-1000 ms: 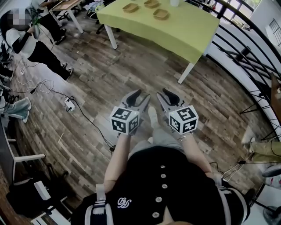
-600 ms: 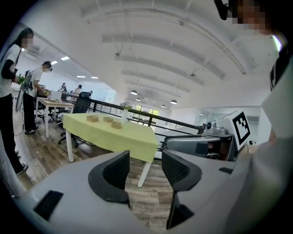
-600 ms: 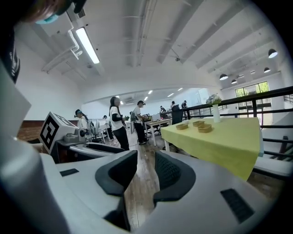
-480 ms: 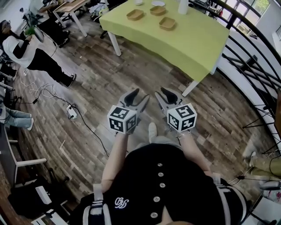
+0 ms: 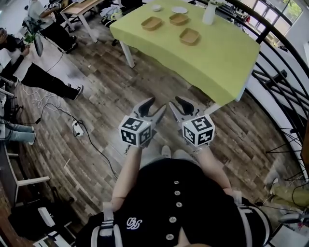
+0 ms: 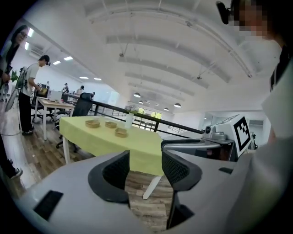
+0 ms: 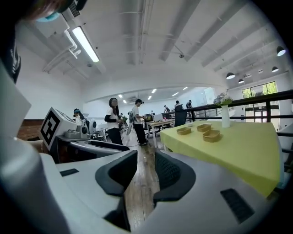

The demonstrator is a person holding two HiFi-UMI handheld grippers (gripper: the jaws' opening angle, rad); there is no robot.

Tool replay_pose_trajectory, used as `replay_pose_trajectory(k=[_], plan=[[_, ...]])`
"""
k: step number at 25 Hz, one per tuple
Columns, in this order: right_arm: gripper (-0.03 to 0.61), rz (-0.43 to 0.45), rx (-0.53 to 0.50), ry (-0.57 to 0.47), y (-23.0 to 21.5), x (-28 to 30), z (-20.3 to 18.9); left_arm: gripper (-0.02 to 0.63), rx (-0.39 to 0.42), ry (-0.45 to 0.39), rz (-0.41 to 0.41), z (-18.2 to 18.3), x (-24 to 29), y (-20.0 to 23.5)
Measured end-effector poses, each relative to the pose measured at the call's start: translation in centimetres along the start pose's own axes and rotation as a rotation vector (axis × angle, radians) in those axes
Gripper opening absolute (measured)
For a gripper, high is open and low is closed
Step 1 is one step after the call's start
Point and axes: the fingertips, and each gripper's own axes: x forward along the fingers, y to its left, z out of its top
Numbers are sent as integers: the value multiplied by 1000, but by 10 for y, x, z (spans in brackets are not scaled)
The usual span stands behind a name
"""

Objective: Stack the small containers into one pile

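I have both grippers out level in front of me, side by side and close together. The left gripper (image 5: pixel 154 105) has its jaws set apart, and they have just been opening. In its own view the gap (image 6: pixel 145 171) frames only floor and a bench leg, so it grips nothing. The right gripper (image 5: pixel 176 103) also has its jaws parted, by a narrower gap (image 7: pixel 145 176), with bare floorboards between them and nothing held.

The containers are well ahead of both sets of jaws, far beyond the tips, on the bench (image 5: pixel 217 58). There are three shallow tan ones, all separate and none stacked. The nearest container (image 5: pixel 189 36) lies beyond and a little right of the right jaws. The far container (image 5: pixel 178 19) sits behind it, and the left container (image 5: pixel 151 23) is roughly in line with the left jaws. In the left gripper view they sit above and left of the jaw gap (image 6: pixel 121 132), and in the right gripper view above and right of it (image 7: pixel 211 135).

The bench has a yellow-green cover and white legs. A white vase (image 5: pixel 208 13) stands past the containers, near the far edge. Below the jaws is a dark wood plank floor (image 5: pixel 96 96) with a cable (image 5: pixel 91 140) trailing across it. A black railing (image 5: pixel 275 48) runs along the right, and a person (image 5: pixel 43 77) stands off to the left by other desks.
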Motion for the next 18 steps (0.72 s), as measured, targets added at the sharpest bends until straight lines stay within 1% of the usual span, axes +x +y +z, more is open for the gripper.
replay_pose_trajectory(k=[4,9,13,15,18], plan=[[114,-25,31,21,-19,17,-4,216,-17,39,-28,0,21,18],[114,-83,56,30,-42,42,-6,229,-5,49,-78,11,48,45],[114,-156,66,14,-74,68,5,239,17,63,-122,27,82,78],[114,-200,74,10,-92,82,9,239,22,74,-159,35,104,95],[114,-263,71,0,-120,102,23,239,41,45,-224,65,135,112]])
